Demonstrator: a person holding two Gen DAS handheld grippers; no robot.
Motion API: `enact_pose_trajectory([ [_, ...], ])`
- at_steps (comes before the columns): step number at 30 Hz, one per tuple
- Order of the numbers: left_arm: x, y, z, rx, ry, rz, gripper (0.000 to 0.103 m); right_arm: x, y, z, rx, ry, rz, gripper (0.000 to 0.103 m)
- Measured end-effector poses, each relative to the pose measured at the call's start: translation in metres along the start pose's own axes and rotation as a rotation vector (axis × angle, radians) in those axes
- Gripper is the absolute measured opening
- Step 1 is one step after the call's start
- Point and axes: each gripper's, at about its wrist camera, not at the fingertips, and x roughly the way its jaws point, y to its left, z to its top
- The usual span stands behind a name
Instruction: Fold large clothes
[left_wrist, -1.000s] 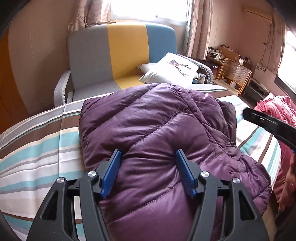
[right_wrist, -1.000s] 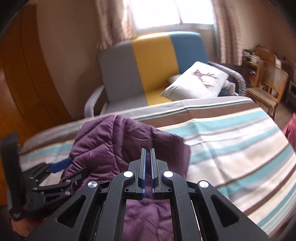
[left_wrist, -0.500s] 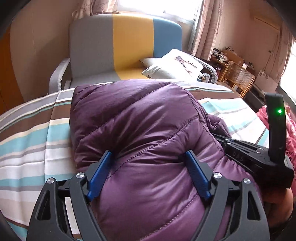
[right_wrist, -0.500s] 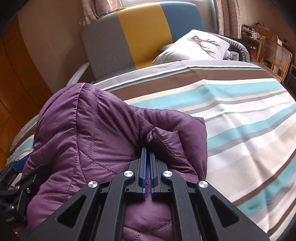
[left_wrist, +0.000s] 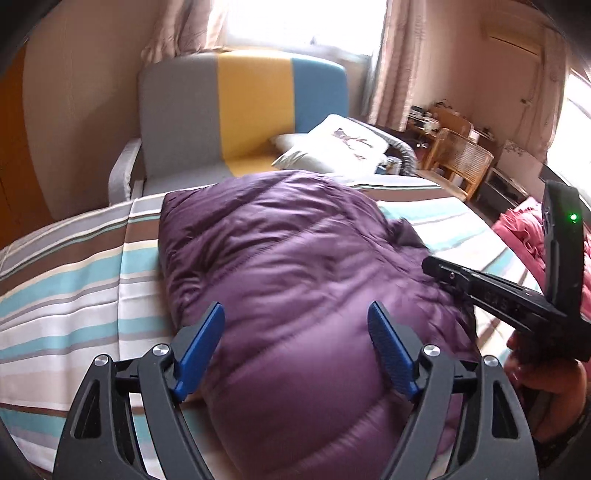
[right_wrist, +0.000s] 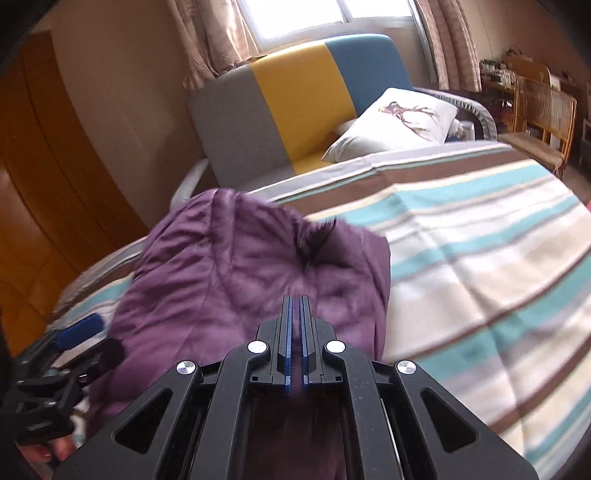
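Left wrist view: a purple quilted down jacket (left_wrist: 295, 280) lies bunched on a striped bed (left_wrist: 74, 280); the left gripper (left_wrist: 297, 347) hovers over its near end, jaws wide, holding nothing

Right wrist view: the right gripper (right_wrist: 294, 343) has its jaws pressed together above the jacket; whether fabric is pinched is unclear. Likely light, puffy, slippery; best gripped at a seam or hem
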Motion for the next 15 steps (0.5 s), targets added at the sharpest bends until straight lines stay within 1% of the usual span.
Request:
enact_pose_trajectory([
  [2, 0.001, -0.003, -0.007, 0.012, 0.009, 0.007, 0.080, -0.011, 0.002, -0.011, -0.005, -0.001, 0.003, 0.003],
  [4, 0.007, -0.003, -0.017, 0.016, 0.034, 0.019, 0.082, -0.009, 0.001, -0.019, -0.012, 0.022, -0.027, 0.003],
  [5, 0.011, -0.004, -0.021, 0.040, 0.039, 0.031, 0.084, -0.003, -0.003, -0.024, 0.007, 0.045, -0.022, 0.003],
  [7, 0.017, -0.008, -0.026, 0.102, 0.055, 0.057, 0.084, 0.012, -0.010, -0.031, 0.043, 0.083, -0.002, 0.003],
  [8, 0.018, -0.008, -0.027, 0.113, 0.056, 0.062, 0.084, 0.019, -0.011, -0.034, 0.044, 0.090, 0.001, 0.003],
  [11, 0.018, -0.007, -0.027, 0.099, 0.057, 0.061, 0.084, 0.024, -0.009, -0.037, 0.039, 0.074, -0.004, 0.003],
  [13, 0.013, -0.006, -0.026, 0.078, 0.052, 0.054, 0.084, 0.018, -0.005, -0.037, 0.037, 0.065, -0.012, 0.003],
  [14, 0.009, -0.004, -0.025, 0.061, 0.050, 0.048, 0.085, 0.014, -0.004, -0.038, 0.037, 0.062, -0.016, 0.005],
  [15, 0.006, -0.002, -0.026, 0.046, 0.051, 0.045, 0.086, 0.008, -0.003, -0.037, 0.039, 0.063, -0.020, 0.005],
])
